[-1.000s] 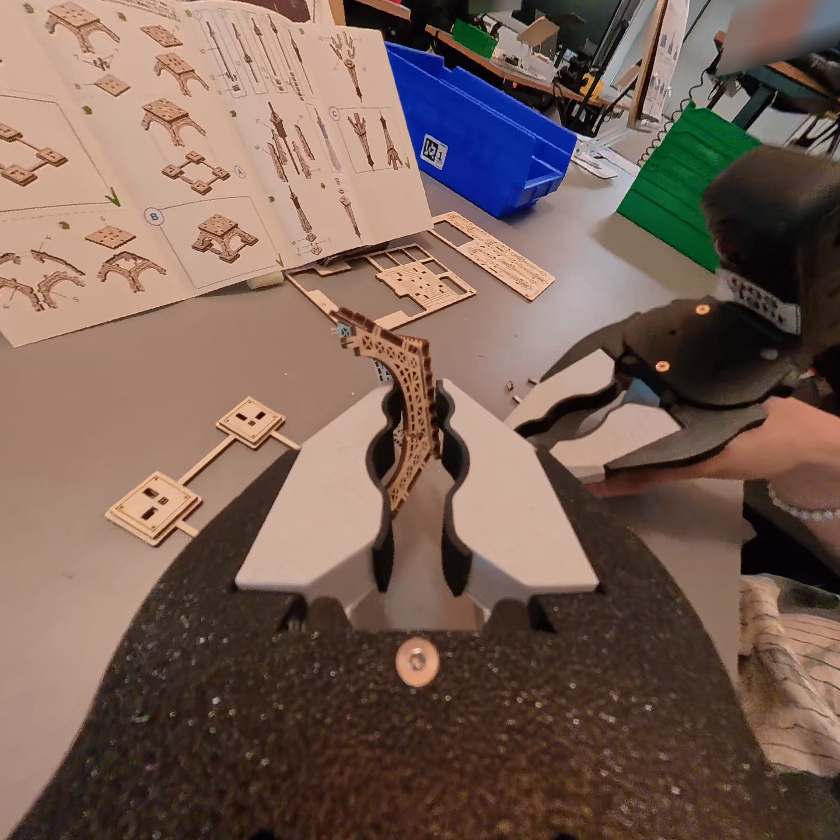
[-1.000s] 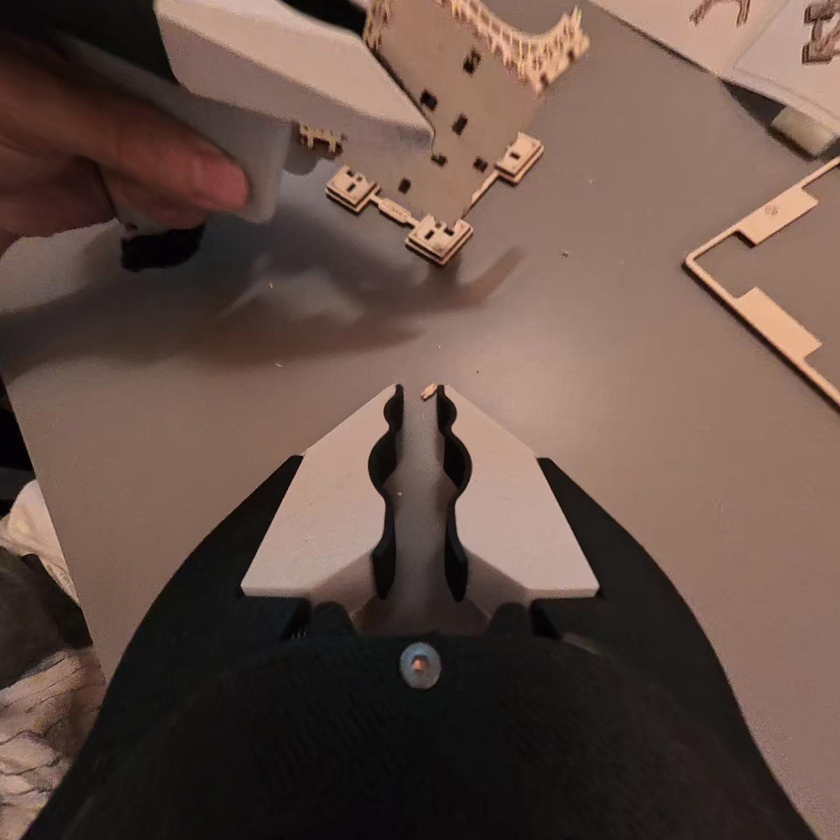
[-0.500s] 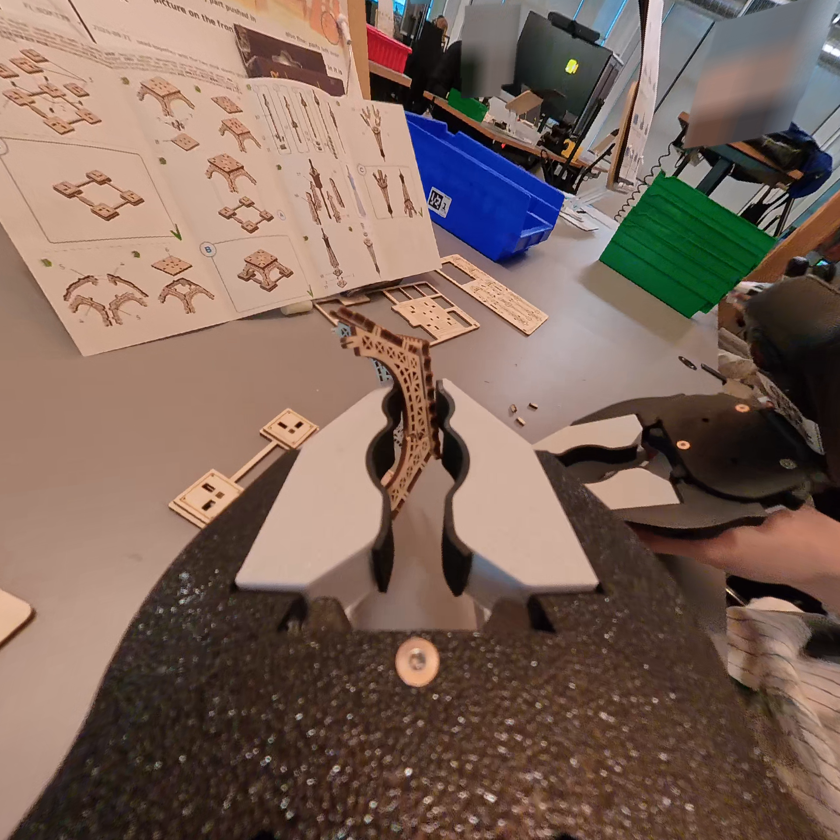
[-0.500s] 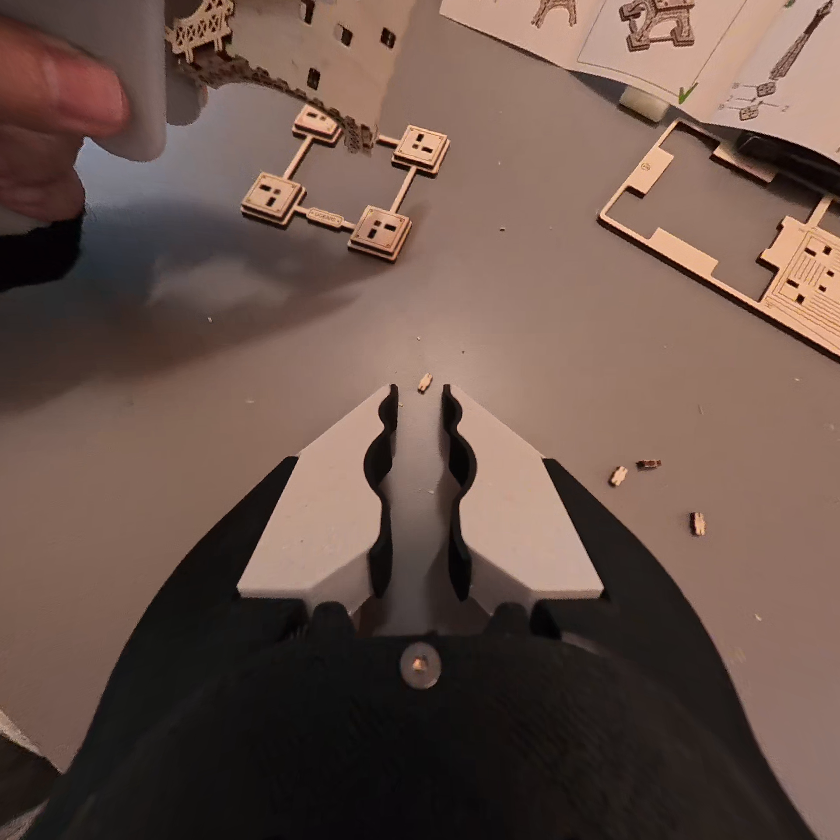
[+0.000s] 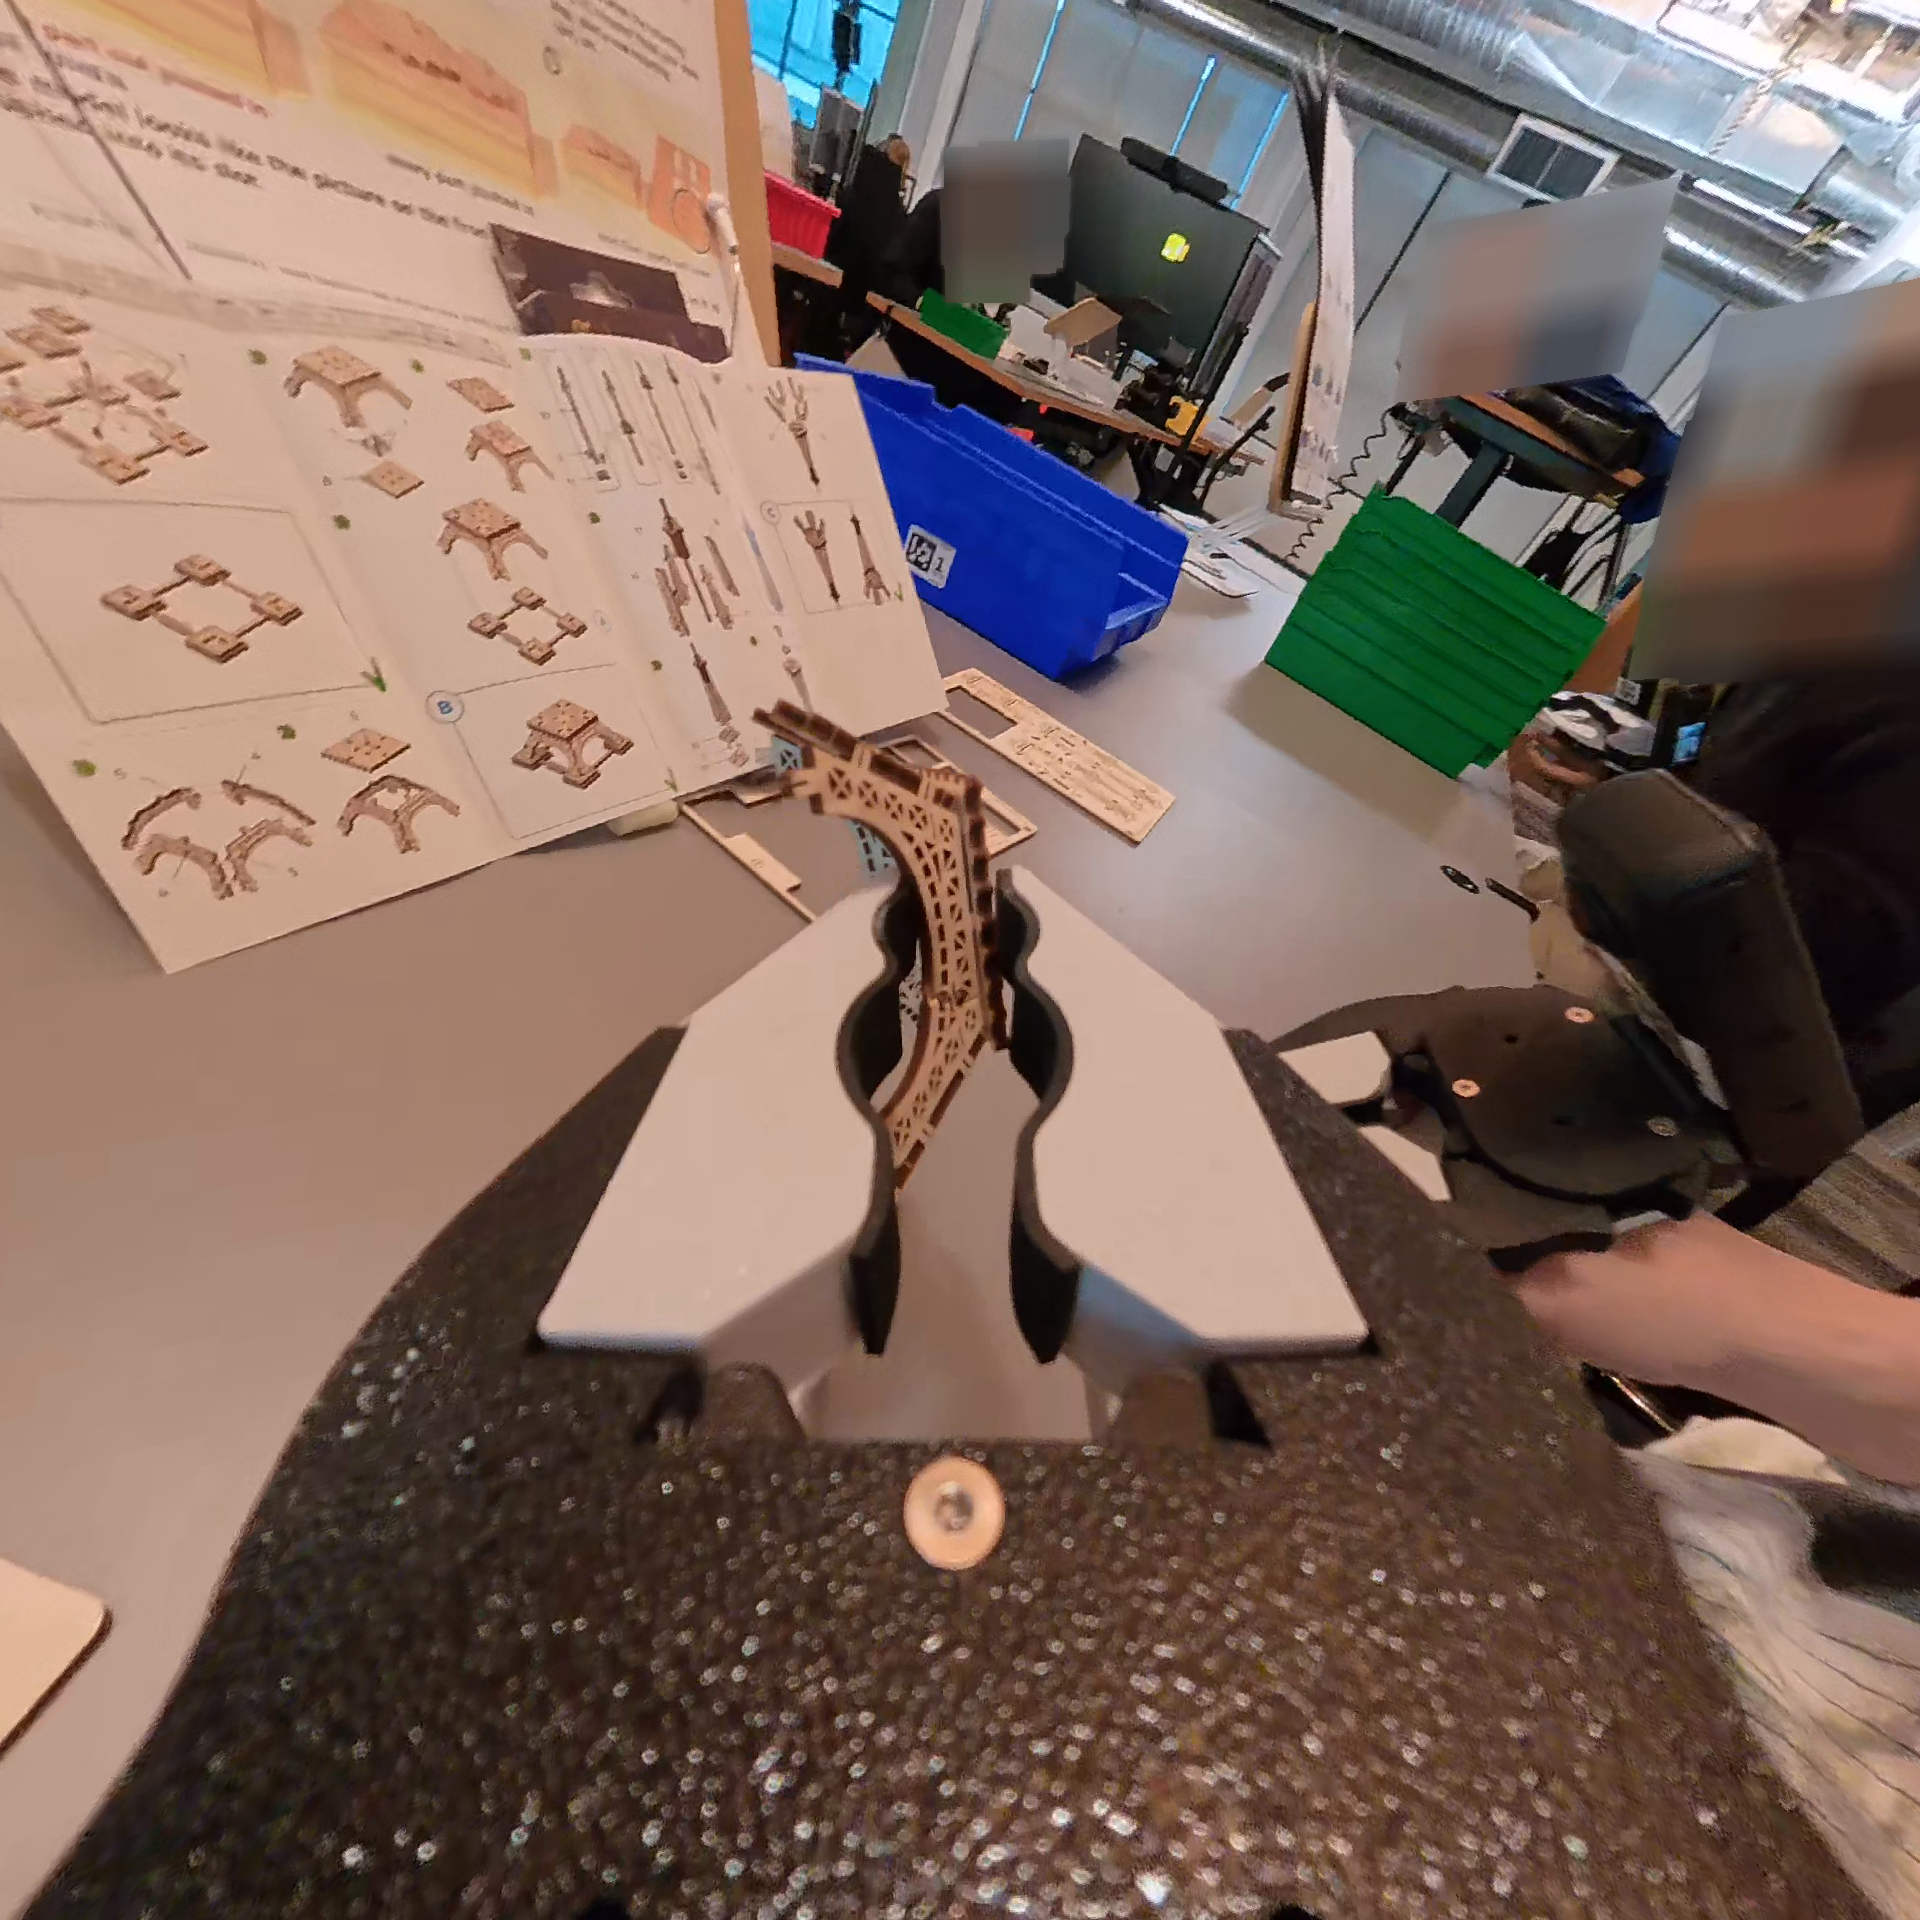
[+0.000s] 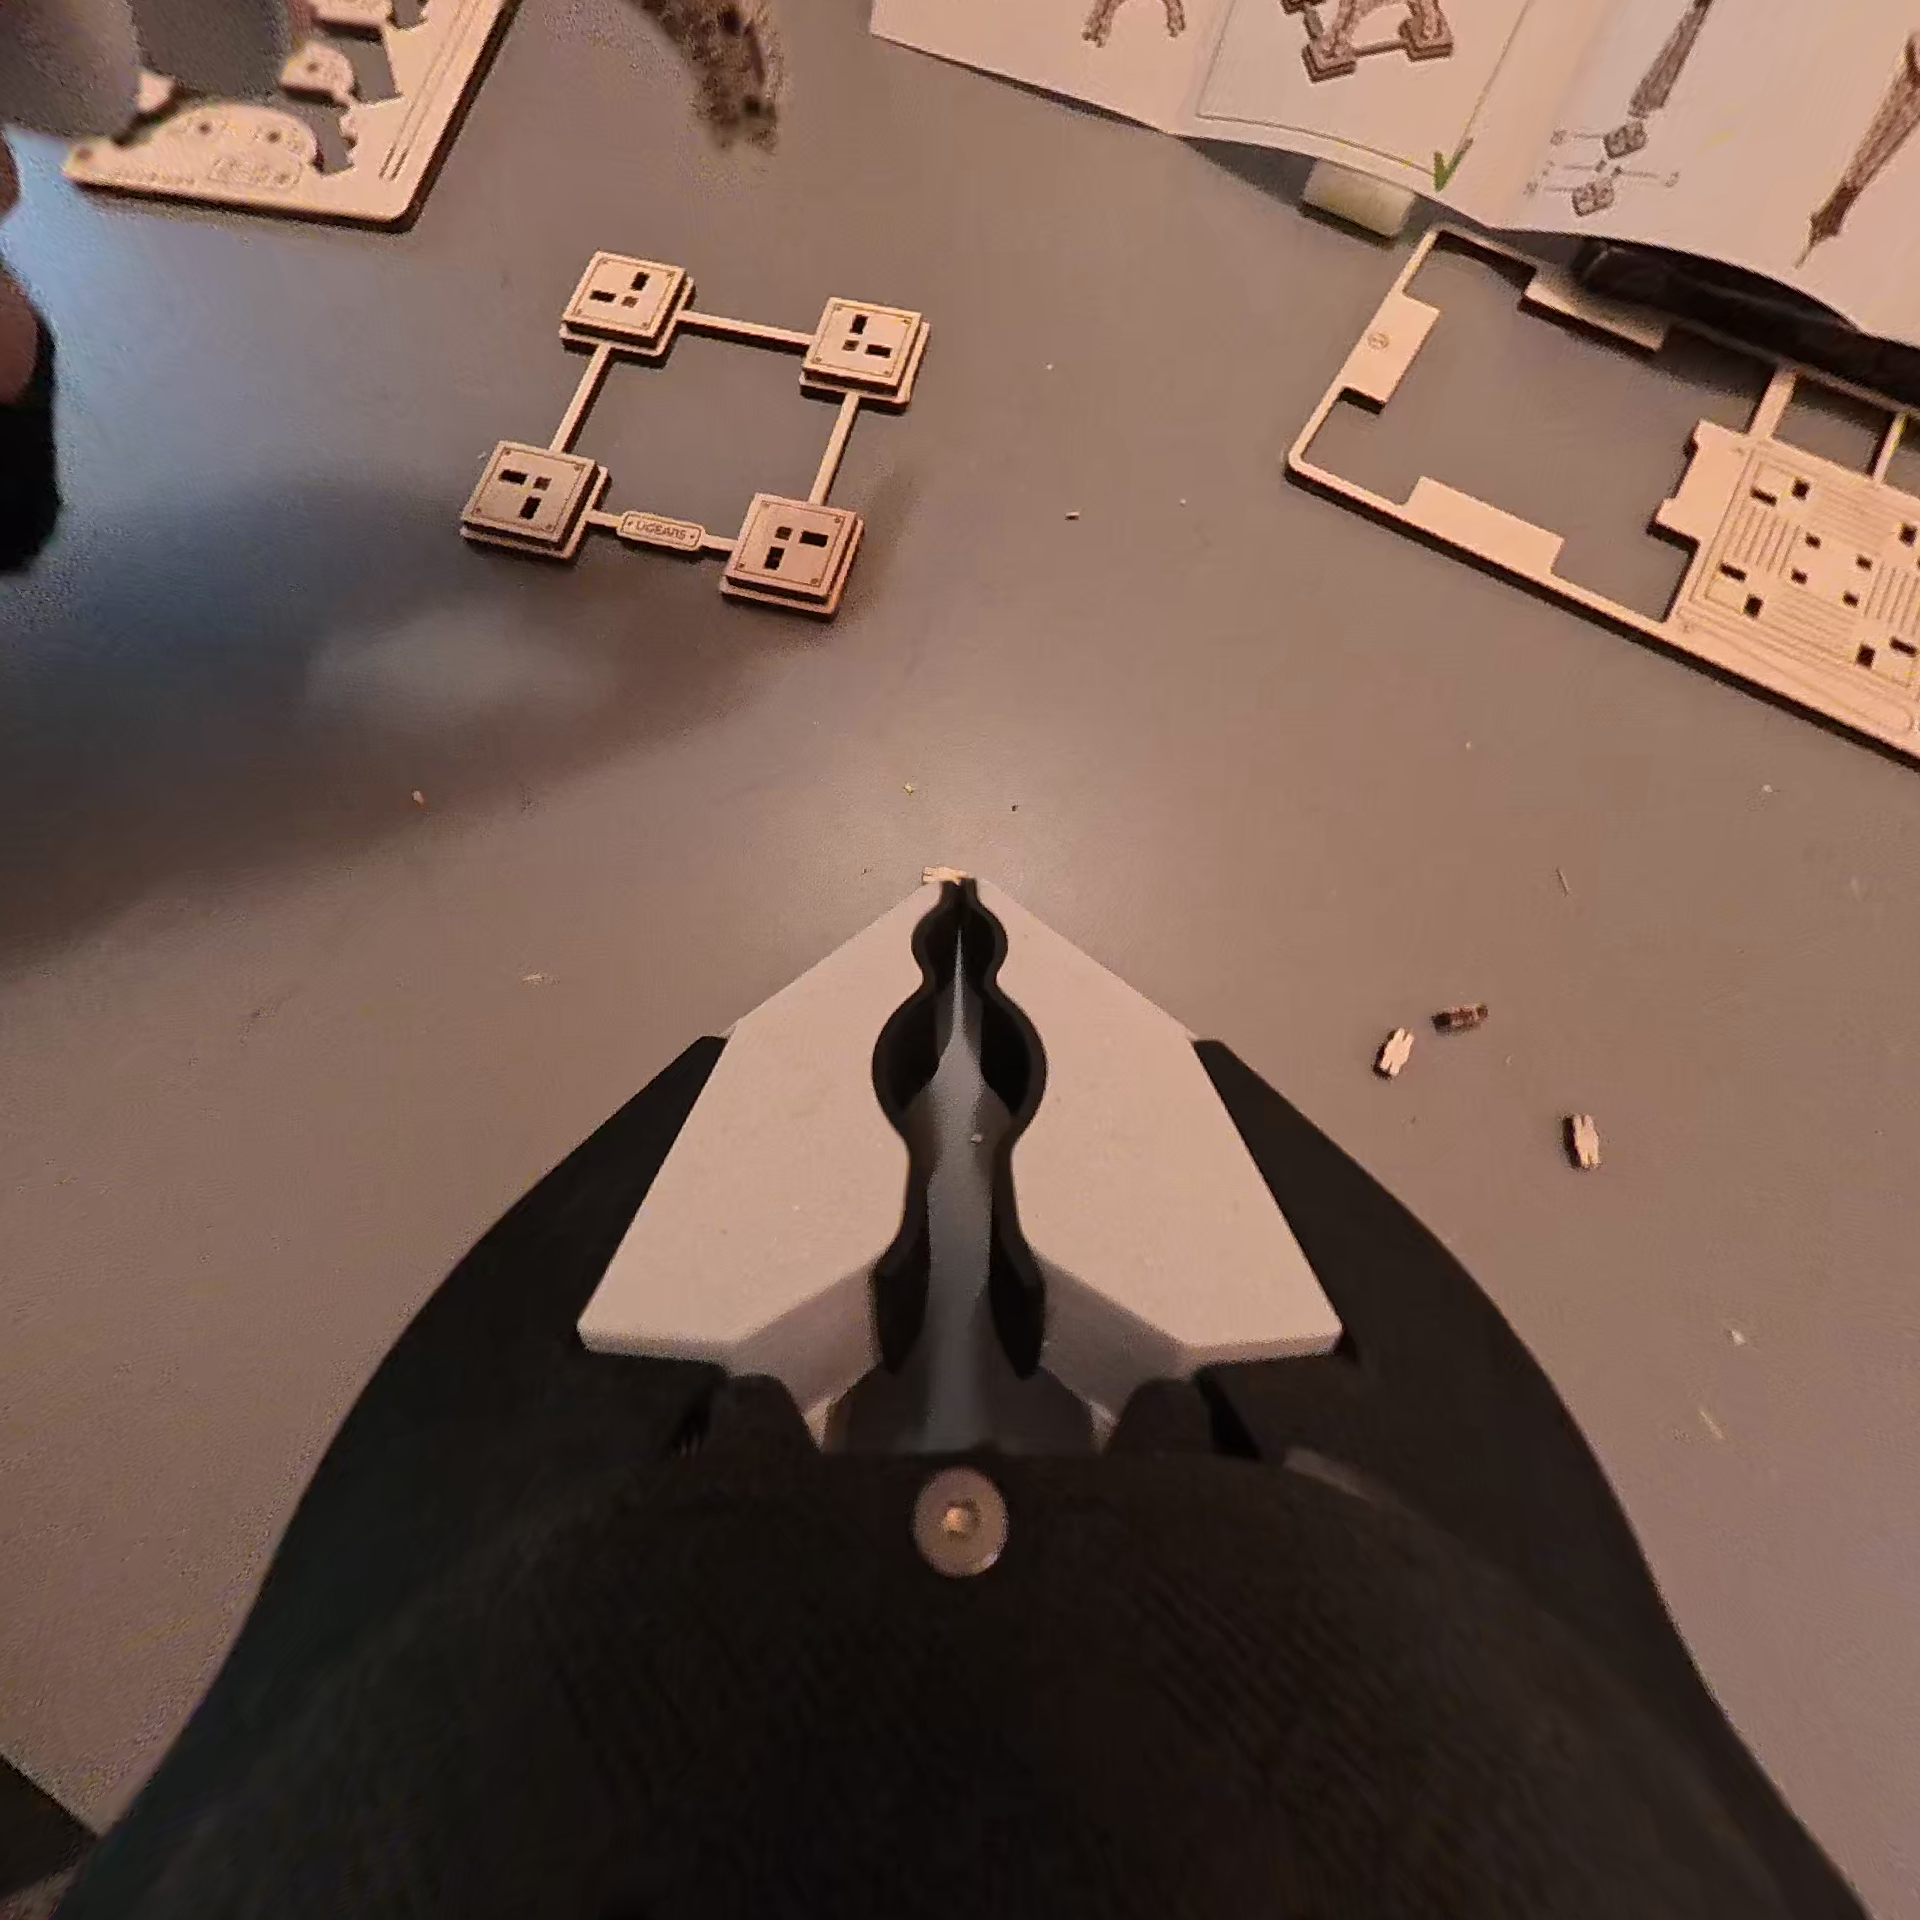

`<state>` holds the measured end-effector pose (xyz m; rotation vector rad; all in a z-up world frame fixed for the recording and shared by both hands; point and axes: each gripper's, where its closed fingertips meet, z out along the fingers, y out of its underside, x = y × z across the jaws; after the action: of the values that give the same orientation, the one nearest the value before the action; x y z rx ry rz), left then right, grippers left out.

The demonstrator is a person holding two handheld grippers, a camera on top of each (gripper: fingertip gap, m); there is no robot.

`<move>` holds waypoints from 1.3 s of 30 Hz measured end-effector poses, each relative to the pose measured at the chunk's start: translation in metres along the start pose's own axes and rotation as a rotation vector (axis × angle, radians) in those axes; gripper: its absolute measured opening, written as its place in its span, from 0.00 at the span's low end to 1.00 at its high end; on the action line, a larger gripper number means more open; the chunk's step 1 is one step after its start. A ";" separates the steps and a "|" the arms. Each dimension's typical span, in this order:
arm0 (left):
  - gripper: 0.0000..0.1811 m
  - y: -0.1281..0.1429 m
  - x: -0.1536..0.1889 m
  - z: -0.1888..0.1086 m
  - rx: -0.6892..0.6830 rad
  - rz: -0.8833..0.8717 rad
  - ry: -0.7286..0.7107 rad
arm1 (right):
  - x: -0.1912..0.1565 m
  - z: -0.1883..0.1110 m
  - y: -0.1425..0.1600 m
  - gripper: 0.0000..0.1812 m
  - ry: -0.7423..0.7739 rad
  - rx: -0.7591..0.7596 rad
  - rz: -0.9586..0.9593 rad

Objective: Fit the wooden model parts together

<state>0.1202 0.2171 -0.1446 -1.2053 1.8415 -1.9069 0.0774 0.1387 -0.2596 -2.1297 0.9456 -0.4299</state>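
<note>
Now your left gripper (image 5: pixel 940 914) clamps the lattice arch leg (image 5: pixel 935 945), your right gripper (image 6: pixel 958 888) pinches a tiny wooden peg (image 6: pixel 945 875); steer its tabs squarely over the square base frame (image 6: pixel 694 436)

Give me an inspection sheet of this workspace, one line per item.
Surface: grey table, wood crumbs scattered on it.
Job's things: curved lattice leg held off the table by the left gripper; square base frame of four slotted pads lies flat.
Clutter: part sheets, instruction sheet propped up, small pegs loose.
Grippers: left shut on the leg; right gripper with fingers closed on a tiny wood peg at the tips.
Cables: coiled cord in the background, off the work area.
Surroundings: blue bin, green stacked trays, desks with a monitor.
</note>
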 end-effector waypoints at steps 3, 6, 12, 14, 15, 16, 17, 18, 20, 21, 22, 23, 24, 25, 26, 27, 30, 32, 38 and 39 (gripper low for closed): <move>0.06 -0.004 0.008 0.005 -0.002 0.013 0.032 | -0.001 0.002 -0.002 0.06 -0.075 0.001 -0.082; 0.06 -0.004 0.012 0.011 -0.012 0.015 0.057 | -0.013 0.001 -0.002 0.13 -0.214 0.005 -0.193; 0.06 -0.007 0.006 0.016 -0.008 0.018 0.060 | -0.012 0.002 -0.007 0.09 -0.364 0.076 -0.657; 0.06 -0.008 0.002 0.015 -0.002 0.021 0.056 | -0.007 0.001 -0.007 0.09 -0.419 0.095 -0.808; 0.06 -0.009 0.001 0.014 0.004 0.018 0.058 | -0.003 0.003 -0.008 0.09 -0.431 0.106 -0.865; 0.06 -0.010 0.002 0.014 0.010 0.015 0.064 | -0.001 0.003 -0.008 0.08 -0.461 0.114 -0.902; 0.06 -0.010 0.002 0.014 0.013 0.016 0.068 | 0.000 0.004 -0.008 0.06 -0.499 0.113 -0.913; 0.06 -0.011 0.002 0.014 0.013 0.019 0.068 | 0.001 0.004 -0.008 0.06 -0.543 0.103 -0.899; 0.06 -0.009 0.000 0.014 0.008 0.026 0.063 | -0.002 0.002 -0.002 0.00 -0.664 0.072 -0.884; 0.06 -0.009 -0.001 0.015 0.009 0.023 0.061 | -0.003 0.001 -0.001 0.00 -0.713 0.072 -0.882; 0.06 -0.008 -0.001 0.015 0.008 0.016 0.063 | -0.003 0.001 -0.001 0.00 -0.748 0.078 -0.883; 0.06 -0.008 -0.001 0.015 0.008 0.011 0.067 | -0.004 0.001 -0.001 0.00 -0.782 0.080 -0.883; 0.06 -0.007 -0.001 0.015 0.008 0.009 0.070 | -0.004 0.001 -0.001 0.00 -0.815 0.081 -0.885; 0.06 -0.007 -0.002 0.016 0.006 0.008 0.070 | -0.003 0.001 -0.002 0.00 -0.839 0.089 -0.891; 0.06 -0.006 -0.001 0.016 0.003 0.010 0.071 | -0.002 0.003 -0.004 0.03 -0.851 0.102 -0.901; 0.06 -0.005 -0.001 0.017 -0.001 0.014 0.074 | -0.001 0.004 -0.006 0.06 -0.865 0.106 -0.910; 0.06 -0.002 0.002 0.020 -0.016 0.027 0.081 | -0.001 0.003 -0.003 0.04 -0.948 0.067 -0.915; 0.06 -0.001 0.003 0.022 -0.020 0.033 0.083 | -0.002 0.000 -0.001 0.01 -1.004 0.033 -0.912; 0.06 0.001 0.002 0.023 -0.027 0.023 0.086 | -0.004 0.000 0.000 0.03 -1.086 0.001 -0.927; 0.06 0.002 0.002 0.022 -0.027 0.024 0.083 | -0.005 -0.002 0.001 0.05 -1.106 -0.005 -0.933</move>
<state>0.1336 0.1993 -0.1484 -1.1231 1.9208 -1.9530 0.0722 0.1414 -0.2589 -2.1999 -0.6805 0.3440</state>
